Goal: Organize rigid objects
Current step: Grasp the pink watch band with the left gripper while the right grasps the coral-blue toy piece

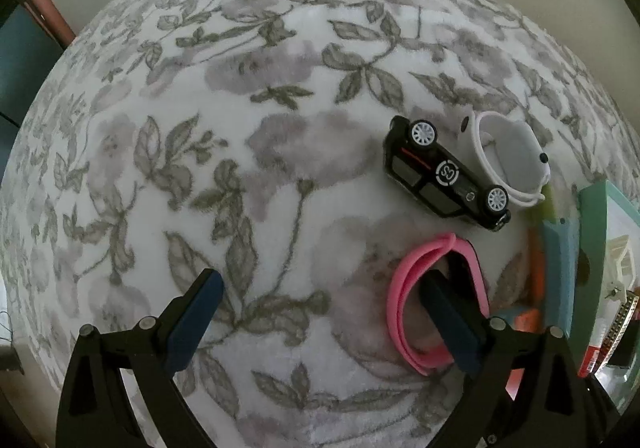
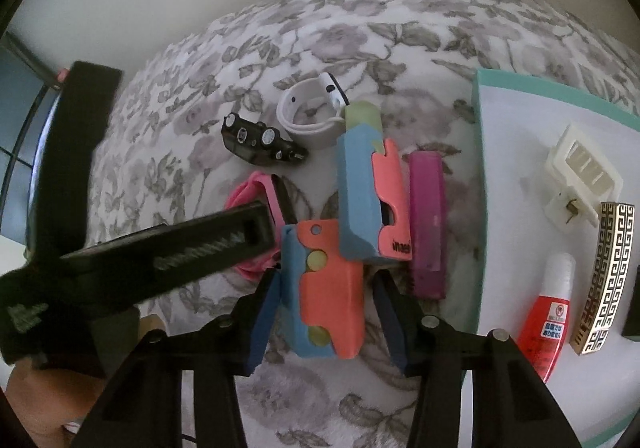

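An orange and blue block (image 2: pixel 332 288) lies on the flowered blanket between the fingers of my right gripper (image 2: pixel 326 322). The left pad sits against its blue side and a narrow gap shows at the right pad, so the gripper is open. My left gripper (image 1: pixel 326 312) hangs open and wide over the blanket. Its right finger (image 1: pixel 444 312) stands in the loop of a pink band (image 1: pixel 400 300), and nothing is between the pads. A black toy car (image 1: pixel 444 172) lies on its side beyond the band, next to a white band (image 1: pixel 508 164).
A second blue and orange block (image 2: pixel 368 192) and a purple comb (image 2: pixel 426 220) lie beside a teal-rimmed tray (image 2: pixel 478 168). The tray holds a white clip (image 2: pixel 580 164), a gold patterned clip (image 2: pixel 604 272) and a red glue bottle (image 2: pixel 544 324). The left tool's black housing (image 2: pixel 168 256) crosses the right wrist view.
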`<action>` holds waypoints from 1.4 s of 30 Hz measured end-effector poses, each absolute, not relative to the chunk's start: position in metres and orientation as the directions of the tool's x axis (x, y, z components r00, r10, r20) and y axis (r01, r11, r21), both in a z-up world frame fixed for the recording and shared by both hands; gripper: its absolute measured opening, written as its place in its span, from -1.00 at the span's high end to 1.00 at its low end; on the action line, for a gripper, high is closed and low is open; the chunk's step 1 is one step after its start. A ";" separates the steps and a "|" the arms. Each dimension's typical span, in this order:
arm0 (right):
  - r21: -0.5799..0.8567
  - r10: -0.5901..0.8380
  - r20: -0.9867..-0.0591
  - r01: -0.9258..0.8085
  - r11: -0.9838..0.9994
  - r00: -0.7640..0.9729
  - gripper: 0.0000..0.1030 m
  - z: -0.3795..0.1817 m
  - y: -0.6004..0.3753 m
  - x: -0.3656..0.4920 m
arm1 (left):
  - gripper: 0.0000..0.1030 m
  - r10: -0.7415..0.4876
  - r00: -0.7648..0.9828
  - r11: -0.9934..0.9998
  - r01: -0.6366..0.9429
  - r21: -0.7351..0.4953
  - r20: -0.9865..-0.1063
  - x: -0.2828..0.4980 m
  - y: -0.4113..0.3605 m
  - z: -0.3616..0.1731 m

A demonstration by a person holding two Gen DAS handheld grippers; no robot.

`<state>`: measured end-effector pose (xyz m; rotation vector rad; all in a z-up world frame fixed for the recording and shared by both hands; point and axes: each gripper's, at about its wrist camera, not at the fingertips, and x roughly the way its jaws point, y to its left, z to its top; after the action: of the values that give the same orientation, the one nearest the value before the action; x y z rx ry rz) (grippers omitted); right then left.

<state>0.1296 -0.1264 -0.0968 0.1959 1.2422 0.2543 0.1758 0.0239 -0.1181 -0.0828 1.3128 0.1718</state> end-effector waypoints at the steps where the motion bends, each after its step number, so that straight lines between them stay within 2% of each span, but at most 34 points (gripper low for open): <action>1: 0.279 0.292 -0.908 -0.087 0.956 0.301 0.02 -0.097 -0.125 0.130 | -0.94 0.112 0.252 0.983 -0.170 0.070 -0.961 0.175 0.023 -0.117; 5: 0.260 0.276 -0.912 -0.093 0.961 0.303 0.04 -0.099 -0.123 0.130 | -0.94 0.201 0.252 0.973 -0.167 0.162 -0.947 0.172 0.028 -0.114; 12: 0.236 0.256 -0.917 -0.099 0.967 0.307 0.01 -0.102 -0.118 0.131 | -0.92 0.176 0.227 0.963 -0.243 0.120 -0.958 0.165 0.053 -0.115; 14: 0.223 0.244 -0.919 -0.104 0.969 0.308 0.01 -0.102 -0.116 0.132 | -0.86 0.156 0.231 0.964 -0.248 0.096 -0.960 0.165 0.053 -0.115; 17: 0.211 0.235 -0.920 -0.110 0.971 0.313 0.05 -0.103 -0.114 0.132 | -0.50 0.115 0.245 0.971 -0.232 0.057 -0.963 0.162 0.055 -0.112; 19: 0.194 0.221 -0.923 -0.116 0.974 0.314 0.14 -0.103 -0.114 0.131 | -0.18 0.100 0.254 0.977 -0.209 0.047 -0.962 0.166 0.046 -0.110; 22: 0.175 0.203 -0.926 -0.113 0.978 0.320 0.13 -0.103 -0.108 0.130 | 0.18 0.076 0.266 0.984 -0.179 0.028 -0.961 0.168 0.033 -0.109; 25: 0.150 0.185 -0.928 -0.130 0.980 0.324 0.13 -0.103 -0.105 0.128 | 0.28 0.080 0.274 0.985 -0.169 0.034 -0.958 0.172 0.022 -0.107; 30: 0.121 0.167 -0.927 -0.155 0.981 0.336 0.13 -0.106 -0.100 0.128 | 0.28 0.105 0.306 0.982 -0.180 0.051 -0.946 0.176 0.003 -0.108; 35: 0.095 0.150 -0.927 -0.173 0.980 0.343 0.13 -0.108 -0.095 0.128 | 0.29 0.080 0.310 0.980 -0.198 0.018 -0.947 0.173 0.009 -0.105; 38: 0.088 0.145 -0.927 -0.176 0.980 0.347 0.13 -0.108 -0.094 0.127 | 0.46 0.051 0.314 0.977 -0.211 -0.017 -0.948 0.172 0.017 -0.106; 42: 0.107 0.160 -0.924 -0.167 0.980 0.348 0.14 -0.107 -0.097 0.127 | 0.79 0.010 0.320 0.964 -0.253 -0.076 -0.947 0.172 0.040 -0.110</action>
<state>0.1274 -0.0966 -0.1066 -0.0067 1.1970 0.2115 0.1717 0.0396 -0.1102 -0.2257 1.2362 0.1748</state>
